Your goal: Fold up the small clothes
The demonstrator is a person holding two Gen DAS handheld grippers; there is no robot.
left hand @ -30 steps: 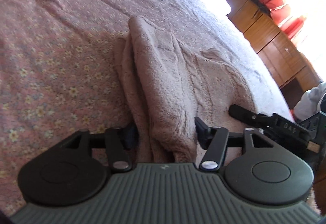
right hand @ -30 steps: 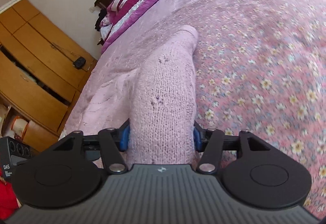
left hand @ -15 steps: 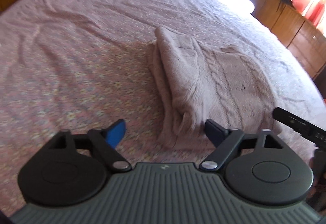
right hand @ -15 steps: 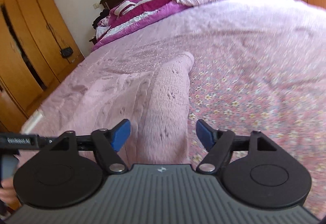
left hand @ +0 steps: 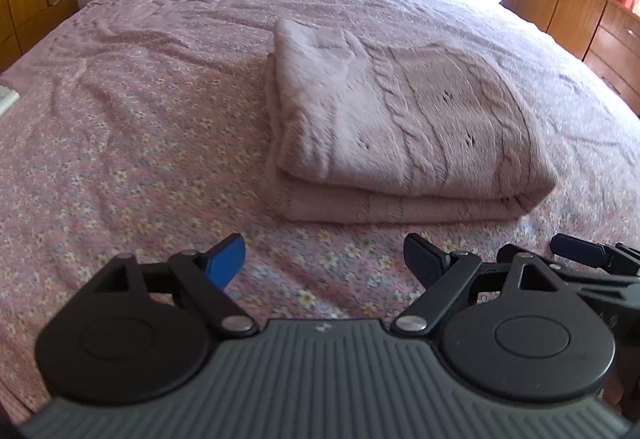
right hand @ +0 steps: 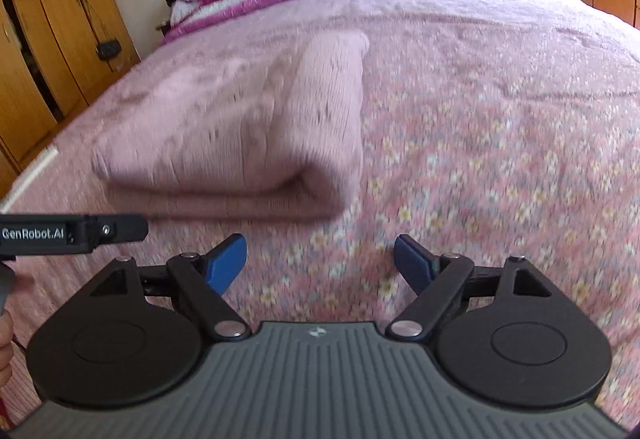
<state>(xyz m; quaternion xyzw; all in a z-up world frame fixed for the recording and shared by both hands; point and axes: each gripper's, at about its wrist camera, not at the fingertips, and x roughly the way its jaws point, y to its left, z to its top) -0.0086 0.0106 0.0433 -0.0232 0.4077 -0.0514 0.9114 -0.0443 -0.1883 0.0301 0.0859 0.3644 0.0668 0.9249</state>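
So both grippers have let go of the pink knit sweater (left hand: 400, 127) — a second ago each one was clamped on an end of it, and now it sits folded on the floral bedspread (left hand: 120, 159), just ahead of both sets of fingers and touching neither. The left gripper (left hand: 324, 259) hangs spread wide with nothing between its jaws. The right gripper (right hand: 320, 259) has only bedspread between its jaws, which are opening a bit more at this moment. From the left one, the sweater lies ahead and slightly right; from the right one, ahead and left. Both have backed off toward the near edge. I'd say this fold is done — looks tidy, layers stacked evenly — so the next piece is probably up.
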